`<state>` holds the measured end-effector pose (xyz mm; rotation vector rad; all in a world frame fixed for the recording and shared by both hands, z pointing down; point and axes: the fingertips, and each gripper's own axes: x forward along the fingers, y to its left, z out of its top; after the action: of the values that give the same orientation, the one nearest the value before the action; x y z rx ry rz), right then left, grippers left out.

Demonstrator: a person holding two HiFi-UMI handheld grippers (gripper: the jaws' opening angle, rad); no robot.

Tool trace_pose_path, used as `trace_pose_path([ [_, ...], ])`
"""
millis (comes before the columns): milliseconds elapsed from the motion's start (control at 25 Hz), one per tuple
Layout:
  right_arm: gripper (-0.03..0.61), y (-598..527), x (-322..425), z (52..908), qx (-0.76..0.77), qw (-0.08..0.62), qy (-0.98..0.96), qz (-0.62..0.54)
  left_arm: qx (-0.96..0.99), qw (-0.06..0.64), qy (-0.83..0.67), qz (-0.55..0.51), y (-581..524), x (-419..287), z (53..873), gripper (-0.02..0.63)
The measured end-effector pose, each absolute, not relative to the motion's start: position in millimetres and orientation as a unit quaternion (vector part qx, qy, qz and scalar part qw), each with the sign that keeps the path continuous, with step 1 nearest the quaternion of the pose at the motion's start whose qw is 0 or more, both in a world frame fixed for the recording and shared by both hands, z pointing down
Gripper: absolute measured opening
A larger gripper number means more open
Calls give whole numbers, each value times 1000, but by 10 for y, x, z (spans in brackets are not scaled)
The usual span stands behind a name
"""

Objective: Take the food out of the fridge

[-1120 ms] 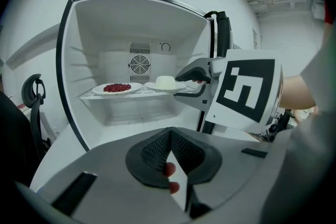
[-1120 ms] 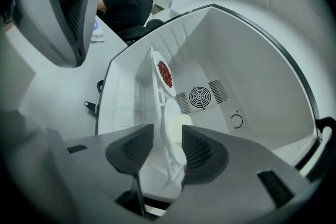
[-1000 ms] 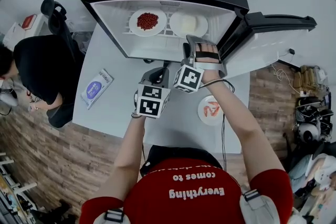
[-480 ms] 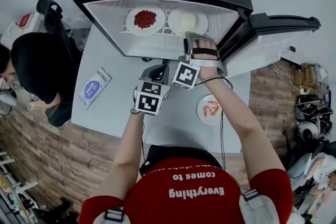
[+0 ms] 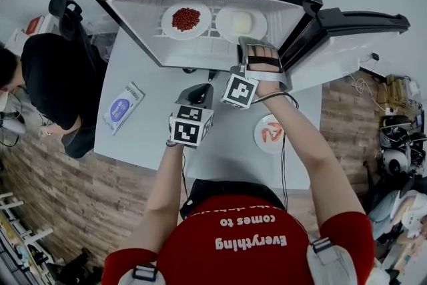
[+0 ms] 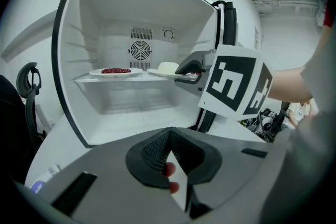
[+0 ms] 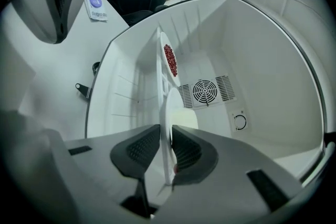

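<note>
Fridge shelf [image 5: 208, 38]: plate [image 5: 224, 29] in closing claw [image 7: 166, 136]

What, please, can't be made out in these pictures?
Pale food on the right plate: too small in the head view, edge-on in the right gripper view.
Packet print: too small, head view.
Red food on the table plate: too small to name, head view.
</note>
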<state>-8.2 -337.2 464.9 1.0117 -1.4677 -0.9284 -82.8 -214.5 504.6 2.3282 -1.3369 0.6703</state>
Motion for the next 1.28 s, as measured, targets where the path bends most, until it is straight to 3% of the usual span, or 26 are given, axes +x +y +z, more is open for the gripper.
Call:
trace_pose_path([
  [160,34,-3201,-89,4557,431,516,-628,-392,827,186,-474,239,-2097,-839,5038,5],
  [680,25,-2666,-140,4434,437,417,-653,-457,838,169,-463,235,-1974,-725,4898,5],
  [1280,28,-2108,-111,4446,420,390,-651,-499,840,156,-469,224,-1766,-813,4737,5],
])
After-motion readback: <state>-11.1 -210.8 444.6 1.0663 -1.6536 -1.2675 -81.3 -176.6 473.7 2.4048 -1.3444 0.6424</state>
